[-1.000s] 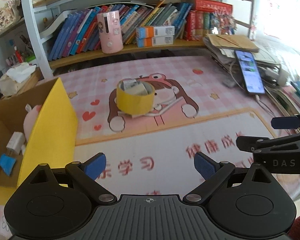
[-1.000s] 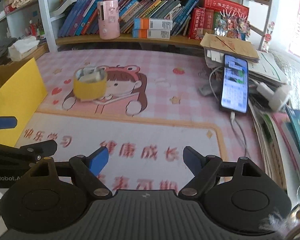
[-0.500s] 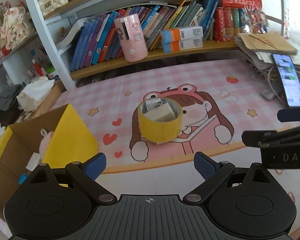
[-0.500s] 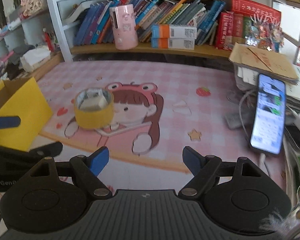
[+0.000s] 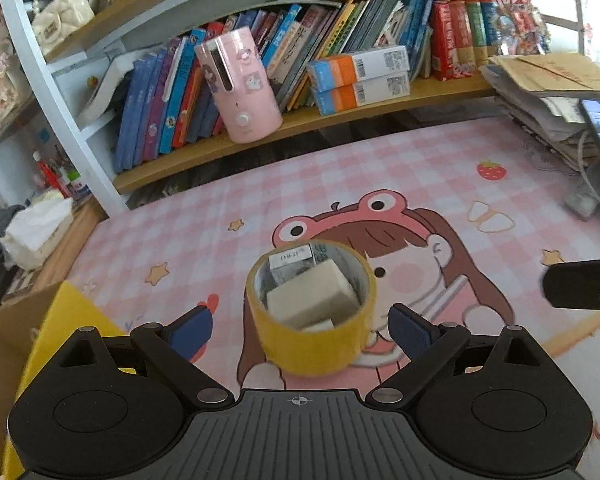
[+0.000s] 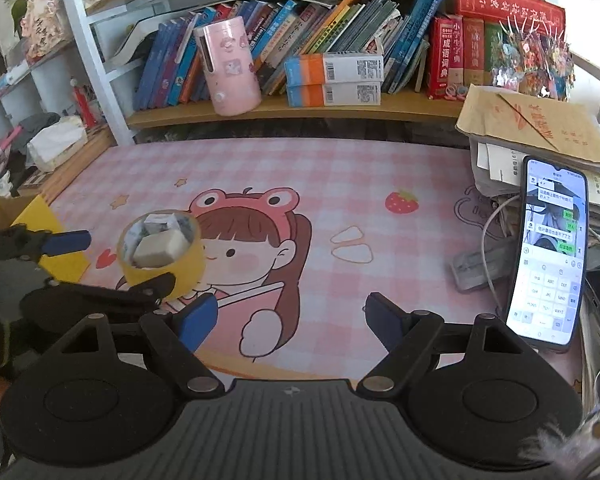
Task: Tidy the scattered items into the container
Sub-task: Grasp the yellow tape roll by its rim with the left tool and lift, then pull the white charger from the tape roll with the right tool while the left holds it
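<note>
Nearest to me, my left fingers point(image 5: 300, 330) stand apart with nothing clamped, one pad on either side of the tape roll point(image 5: 312, 312), and I see no contact with it yet. My right fingers point(image 6: 288, 316) are likewise apart and empty, hanging over a bare stretch of the pink mat point(image 6: 380, 168) to the right of the roll. The roll stands on one flat face on the surface, over the cartoon girl printed on the mat, so its hole opens straight up and its axis is upright; being round, it has no long side to line up with. Inside the hole sit an eraser point(image 5: 312, 300), lying tilted with its long side running across from my left up toward my right, and behind it a small printed box point(image 5: 290, 258) leaning on the inner wall. To my left the yellow box point(image 5: 48, 344) waits with its open top facing away; I cannot see into it from here. By my judgement the tidying is partly done at best: the roll and its two passengers are still out on the mat, and closing on the roll looks like the step in hand. Beyond lie a phone point(image 6: 548, 252) and the bookshelf point(image 6: 300, 108).
</note>
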Tool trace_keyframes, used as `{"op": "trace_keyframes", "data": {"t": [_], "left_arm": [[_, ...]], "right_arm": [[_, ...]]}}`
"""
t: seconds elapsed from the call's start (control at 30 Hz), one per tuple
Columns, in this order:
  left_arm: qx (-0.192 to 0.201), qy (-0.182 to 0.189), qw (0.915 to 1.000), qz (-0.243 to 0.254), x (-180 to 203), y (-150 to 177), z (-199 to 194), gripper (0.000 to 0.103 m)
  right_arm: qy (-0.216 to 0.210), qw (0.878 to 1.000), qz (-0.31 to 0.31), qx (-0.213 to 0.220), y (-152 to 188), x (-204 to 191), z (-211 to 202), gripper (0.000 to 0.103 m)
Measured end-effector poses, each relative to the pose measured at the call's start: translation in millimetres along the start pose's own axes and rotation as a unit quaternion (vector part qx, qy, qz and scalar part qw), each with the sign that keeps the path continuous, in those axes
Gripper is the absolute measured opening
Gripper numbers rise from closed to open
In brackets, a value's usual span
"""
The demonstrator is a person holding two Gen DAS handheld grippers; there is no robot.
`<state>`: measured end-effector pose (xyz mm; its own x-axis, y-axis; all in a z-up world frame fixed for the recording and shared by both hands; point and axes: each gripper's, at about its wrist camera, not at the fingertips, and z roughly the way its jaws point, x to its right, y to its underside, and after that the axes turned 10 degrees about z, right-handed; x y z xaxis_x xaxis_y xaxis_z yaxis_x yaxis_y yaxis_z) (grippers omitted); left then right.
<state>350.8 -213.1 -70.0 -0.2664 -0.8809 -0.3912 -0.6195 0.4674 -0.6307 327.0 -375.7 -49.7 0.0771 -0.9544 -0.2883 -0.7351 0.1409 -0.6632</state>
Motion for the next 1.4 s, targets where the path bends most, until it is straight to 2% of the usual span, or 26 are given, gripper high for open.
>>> {"op": "trace_keyframes", "data": {"t": [0.27, 0.33, 0.4, 0.47, 0.53, 0.8, 0.9, 1.13, 1.4], "left_arm": [[-0.015, 0.027, 0.9994, -0.015, -2.7, -10.4, 34.9, 0.096], [-0.022, 0.020, 0.9995, -0.008, 1.6, -11.8, 40.8, 0.096], [-0.027, 0.019, 0.9995, -0.003, 5.0, -12.0, 43.6, 0.093], [-0.027, 0.001, 0.9996, -0.001, 6.4, -11.2, 42.7, 0.084], [-0.026, 0.013, 0.9995, -0.009, 2.7, -10.4, 40.5, 0.083], [0.009, 0.066, 0.9972, -0.034, -4.2, -6.5, 6.6, 0.082], [0.027, 0.075, 0.9957, -0.047, -7.7, -3.6, -10.3, 0.082], [0.057, 0.059, 0.9885, -0.127, -38.2, 9.3, -47.1, 0.082], [0.055, 0.035, 0.9838, -0.167, -61.3, 31.0, -86.2, 0.082]], "right_arm": [[0.014, 1.000, 0.021, -0.005, -8.9, 11.1, 15.3, 0.080], [0.016, 1.000, 0.024, -0.009, -8.5, 13.3, 17.8, 0.080], [0.018, 0.999, 0.026, -0.013, -7.3, 15.0, 20.1, 0.080], [0.021, 0.999, 0.024, -0.015, -6.4, 15.6, 21.1, 0.080], [0.024, 0.999, 0.025, -0.016, -6.0, 16.3, 21.6, 0.080], [0.017, 1.000, 0.014, -0.016, -5.5, 9.7, 19.3, 0.080], [0.013, 1.000, 0.008, -0.016, -4.2, 4.7, 18.1, 0.080], [-0.012, 0.999, -0.021, -0.030, 0.6, -10.2, 22.5, 0.080], [-0.070, 0.994, -0.070, -0.052, 1.5, -41.3, 52.2, 0.065]]}}
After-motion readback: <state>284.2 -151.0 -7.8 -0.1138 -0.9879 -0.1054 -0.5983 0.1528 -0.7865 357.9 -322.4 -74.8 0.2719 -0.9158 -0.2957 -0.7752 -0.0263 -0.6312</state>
